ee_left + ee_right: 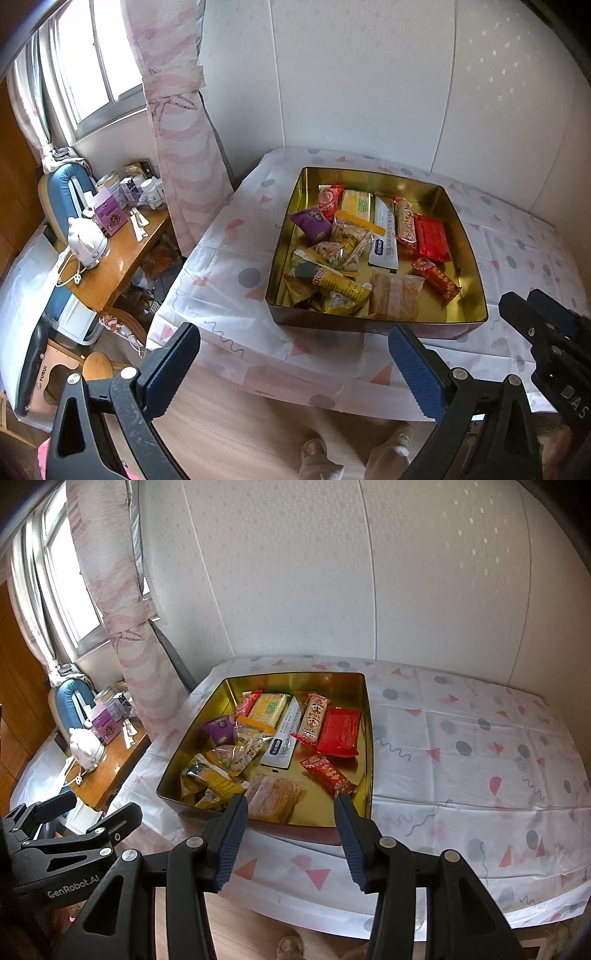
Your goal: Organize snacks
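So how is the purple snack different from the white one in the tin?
The purple snack is a short, puffy pouch; the white snack is a long, flat sachet. The purple one lies near the tin's left side, the white one in the middle. The white one has a dark blue label near one end; the purple one shows a small picture. Both lie loose in the gold tin.
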Motion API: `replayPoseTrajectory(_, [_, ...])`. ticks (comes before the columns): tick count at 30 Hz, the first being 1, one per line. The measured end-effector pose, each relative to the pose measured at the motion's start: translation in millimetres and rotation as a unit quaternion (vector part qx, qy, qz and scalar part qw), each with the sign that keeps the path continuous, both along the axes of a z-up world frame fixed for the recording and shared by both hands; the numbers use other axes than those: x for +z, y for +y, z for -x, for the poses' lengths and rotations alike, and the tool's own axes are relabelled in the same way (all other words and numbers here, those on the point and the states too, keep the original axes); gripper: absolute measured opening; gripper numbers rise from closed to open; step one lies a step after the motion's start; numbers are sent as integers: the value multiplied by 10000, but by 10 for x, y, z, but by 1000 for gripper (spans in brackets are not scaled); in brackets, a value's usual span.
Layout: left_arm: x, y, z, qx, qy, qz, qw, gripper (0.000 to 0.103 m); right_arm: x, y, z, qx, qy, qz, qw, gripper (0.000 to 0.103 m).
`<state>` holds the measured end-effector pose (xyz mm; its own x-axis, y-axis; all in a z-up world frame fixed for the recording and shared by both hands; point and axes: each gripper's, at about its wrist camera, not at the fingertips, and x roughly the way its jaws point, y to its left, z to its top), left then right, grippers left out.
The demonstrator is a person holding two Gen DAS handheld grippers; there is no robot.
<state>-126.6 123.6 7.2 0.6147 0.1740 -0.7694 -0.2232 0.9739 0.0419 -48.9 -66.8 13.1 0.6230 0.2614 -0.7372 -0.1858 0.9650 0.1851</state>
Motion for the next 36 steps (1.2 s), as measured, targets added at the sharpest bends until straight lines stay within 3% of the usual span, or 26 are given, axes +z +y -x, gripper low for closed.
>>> replayPoseTrajectory(36, [-43,55,-108,-30,84,86,9999,102,-41,48,-109,137,114,-4,9998,50])
